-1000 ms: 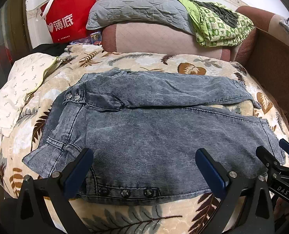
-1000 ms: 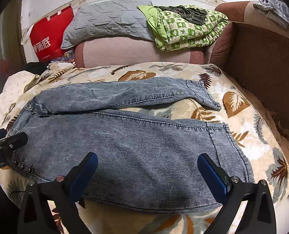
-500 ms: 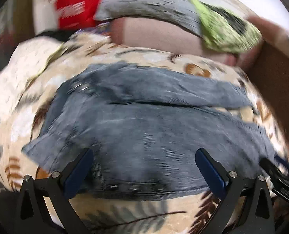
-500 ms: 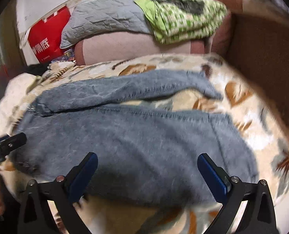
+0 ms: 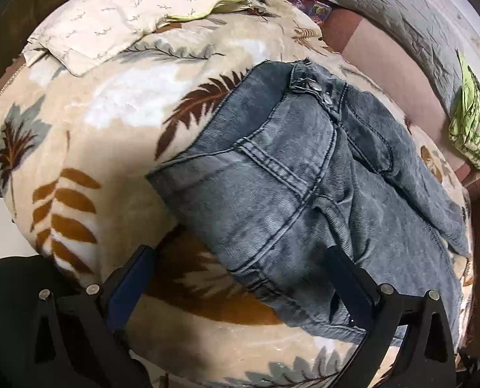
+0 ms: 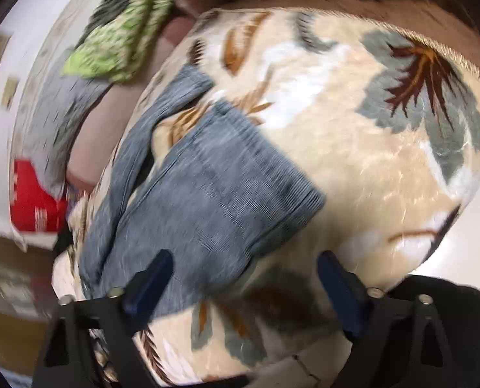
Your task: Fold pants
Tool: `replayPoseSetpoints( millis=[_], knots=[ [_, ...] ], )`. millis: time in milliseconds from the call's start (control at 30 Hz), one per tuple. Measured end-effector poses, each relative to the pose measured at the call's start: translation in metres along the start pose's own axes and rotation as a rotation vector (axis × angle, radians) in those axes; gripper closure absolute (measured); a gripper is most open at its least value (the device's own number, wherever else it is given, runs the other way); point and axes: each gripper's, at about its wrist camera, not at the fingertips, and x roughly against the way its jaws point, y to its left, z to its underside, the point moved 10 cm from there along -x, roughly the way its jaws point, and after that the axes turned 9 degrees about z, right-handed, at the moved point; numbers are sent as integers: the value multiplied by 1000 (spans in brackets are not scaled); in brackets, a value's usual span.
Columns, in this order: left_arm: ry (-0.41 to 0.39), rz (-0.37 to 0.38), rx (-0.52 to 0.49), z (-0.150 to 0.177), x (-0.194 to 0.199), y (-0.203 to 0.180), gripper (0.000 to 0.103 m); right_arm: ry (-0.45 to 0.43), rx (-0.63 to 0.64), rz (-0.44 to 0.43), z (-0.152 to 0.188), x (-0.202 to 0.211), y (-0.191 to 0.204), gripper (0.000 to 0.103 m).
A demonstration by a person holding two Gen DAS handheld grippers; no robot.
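Note:
Grey-blue denim pants (image 5: 304,174) lie flat on a leaf-print blanket (image 5: 104,123), legs spread apart. In the left wrist view I see the waist end with its metal buttons (image 5: 317,92). My left gripper (image 5: 240,278) is open, hovering just off the near waist corner, its right finger over the denim. In the blurred right wrist view the leg cuffs of the pants (image 6: 214,187) show. My right gripper (image 6: 244,278) is open, its left finger over the near cuff, its right finger over the blanket (image 6: 369,135).
A cream patterned pillow (image 5: 126,16) lies at the blanket's far left. A grey quilted cushion (image 5: 401,9), a green checked garment (image 5: 473,123) and a red bag (image 6: 32,200) sit along the back. The bed edge drops to the floor by both grippers.
Both grippers swung apart and tilted: the left moved towards the waist end, the right towards the cuff end. Both stayed open. The pants have not moved.

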Motion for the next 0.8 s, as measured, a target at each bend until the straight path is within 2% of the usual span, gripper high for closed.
replayPoseSetpoints(
  millis=[33, 100, 167, 200, 233, 267, 300, 333, 367, 433, 500, 567, 700, 800],
  knots=[
    [-1, 0, 3, -1, -1, -1, 2, 5, -24, -8, -6, -4, -2, 22],
    [3, 7, 16, -4, -3, 0, 2, 15, -66, -23, -16, -8, -7, 23],
    [-4, 24, 45, -9, -3, 2, 6, -3, -47, -13, -25, -8, -5, 25],
    [-8, 28, 57, -15, -4, 4, 17, -3, -51, -9, -29, -10, -6, 26],
    [-14, 29, 68, -20, -3, 6, 35, -8, -52, -6, -31, -9, -7, 36],
    [-12, 38, 76, -21, -1, 7, 45, -22, -50, 10, -34, -8, -9, 63],
    [-2, 49, 90, -24, -3, 9, 63, -26, -51, 28, -36, -9, -12, 77],
    [9, 49, 107, -24, -3, 10, 70, -11, -54, 26, -33, -11, -12, 80],
    [13, 54, 124, -26, -5, 12, 71, -2, -52, 24, -32, -13, -12, 81],
    [12, 59, 134, -28, -3, 14, 87, -11, -37, 27, -34, -13, -11, 81],
    [7, 64, 119, -29, -2, 11, 95, -27, -1, 33, -34, -11, -5, 82],
    [-16, 58, 111, -31, 3, 10, 97, -39, 30, 32, -35, -8, 1, 84],
    [-153, 38, 87, -41, 42, 2, 98, -122, 117, 63, -43, 16, 16, 85],
    [-208, 41, 65, -36, 67, -4, 98, -172, 158, 75, -47, 34, 23, 85]
  ],
)
